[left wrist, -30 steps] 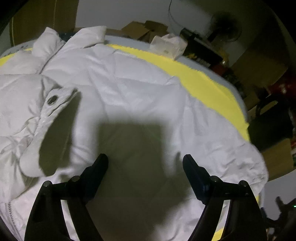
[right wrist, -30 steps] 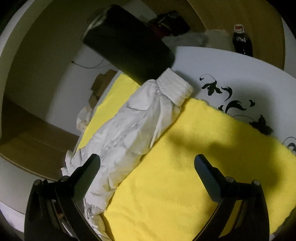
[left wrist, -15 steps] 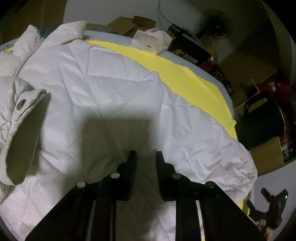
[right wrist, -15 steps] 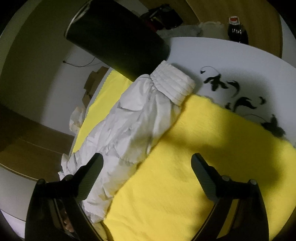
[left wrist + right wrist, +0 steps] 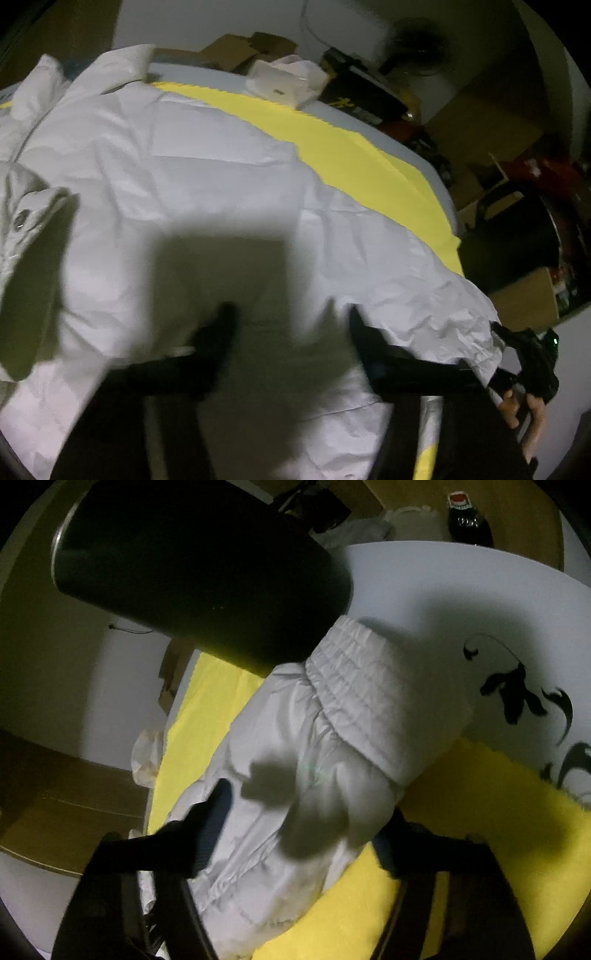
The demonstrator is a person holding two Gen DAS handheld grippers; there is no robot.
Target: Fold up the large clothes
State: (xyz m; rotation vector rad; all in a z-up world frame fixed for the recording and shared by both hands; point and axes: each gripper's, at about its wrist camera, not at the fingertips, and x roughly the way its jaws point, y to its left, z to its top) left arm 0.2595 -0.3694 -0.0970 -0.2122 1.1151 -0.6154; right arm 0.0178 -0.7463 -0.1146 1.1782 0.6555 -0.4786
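We see a big white puffy jacket (image 5: 207,192) lying flat on a yellow cloth (image 5: 332,147). The cloth covers a white table (image 5: 443,590) that has black swirls (image 5: 517,698) painted on it.

Our left gripper (image 5: 290,321) is over the wide body of the jacket. Its two black fingers (image 5: 218,332) are spread apart and nothing is between them. Their dark shadow falls on the white cloth of the jacket. The picture is blurry here.

Our right gripper (image 5: 306,812) is at the jacket's sleeve (image 5: 295,775). Its fingers (image 5: 214,812) are spread wide, one on each side of the sleeve, near the ribbed cuff (image 5: 369,701). We cannot tell if the fingers touch the sleeve. They are not squeezing it.

The cuff lies partly on the yellow cloth and partly on the bare table. A big black tube shape (image 5: 192,565) sits just past the cuff. A dark bottle with a red cap (image 5: 465,517) stands far back.
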